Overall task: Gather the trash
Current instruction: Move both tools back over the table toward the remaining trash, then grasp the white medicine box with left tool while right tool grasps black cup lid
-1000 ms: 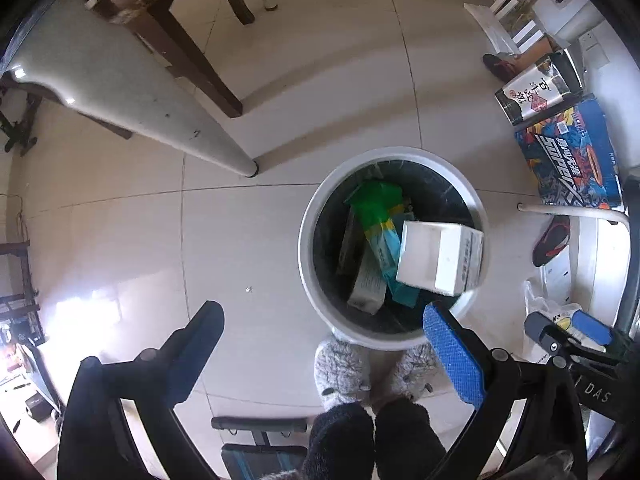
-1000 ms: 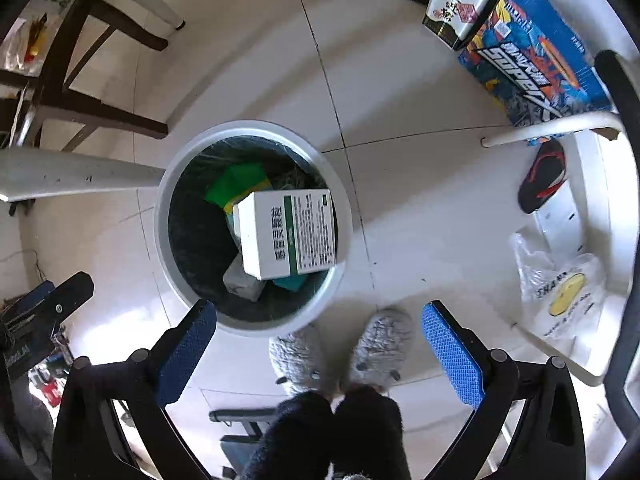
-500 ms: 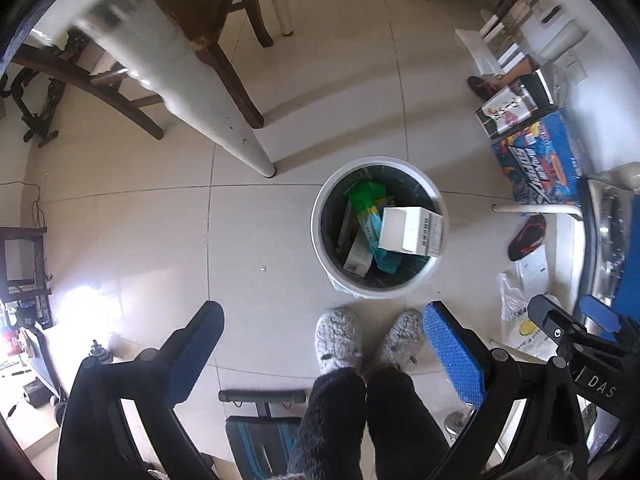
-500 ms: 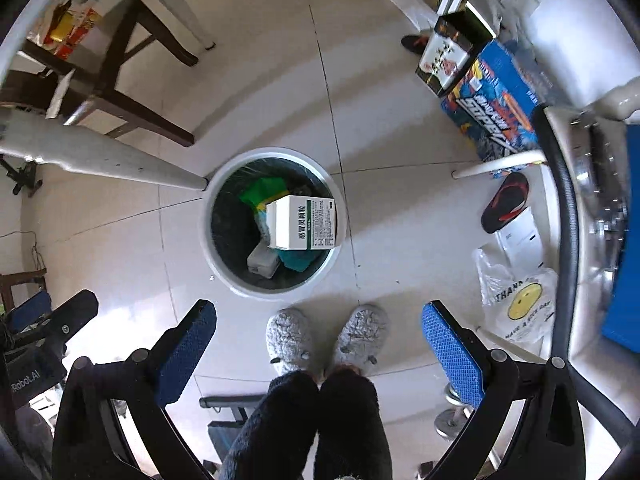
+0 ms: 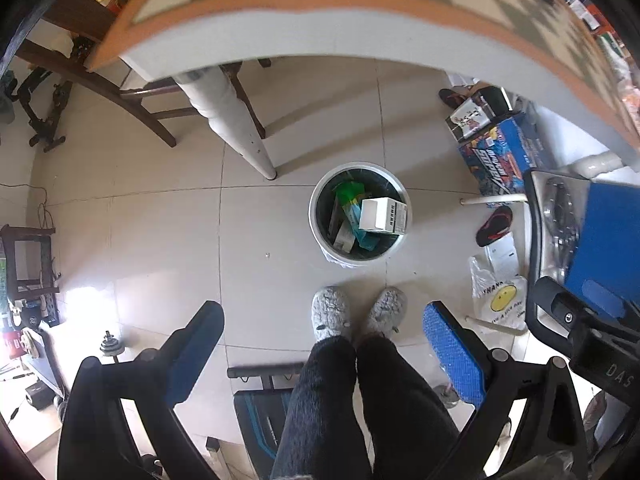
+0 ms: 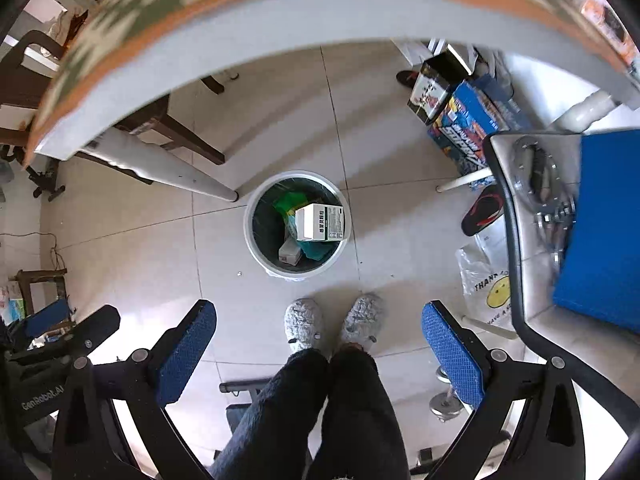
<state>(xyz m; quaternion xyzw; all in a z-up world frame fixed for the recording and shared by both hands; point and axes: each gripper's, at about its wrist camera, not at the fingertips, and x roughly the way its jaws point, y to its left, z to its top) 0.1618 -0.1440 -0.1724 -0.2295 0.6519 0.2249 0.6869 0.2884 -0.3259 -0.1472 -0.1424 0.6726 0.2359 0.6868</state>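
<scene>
A round white trash bin (image 5: pixel 320 236) (image 6: pixel 253 240) with a dark liner stands on the tiled floor far below both grippers. On top of the trash in it lies a white box (image 5: pixel 382 214) (image 6: pixel 320 222), over green and teal packets (image 5: pixel 349 196) (image 6: pixel 287 202). My left gripper (image 5: pixel 322 350) is open and holds nothing. My right gripper (image 6: pixel 320 346) is likewise open, with nothing between its blue pads (image 6: pixel 450 354). Both look straight down from high above the bin.
A table edge with an orange-bordered checked cloth (image 5: pixel 360 4) (image 6: pixel 280 4) curves across the top. Its white leg (image 5: pixel 232 120) stands left of the bin. A person's legs and grey slippers (image 5: pixel 334 316) stand before the bin. Boxes (image 5: pixel 500 156), a sandal and a plastic bag (image 5: pixel 498 300) lie at right.
Both grippers have risen well above the bin, which now looks much smaller. The table edge has come into view at the top. The white box stays in the bin.
</scene>
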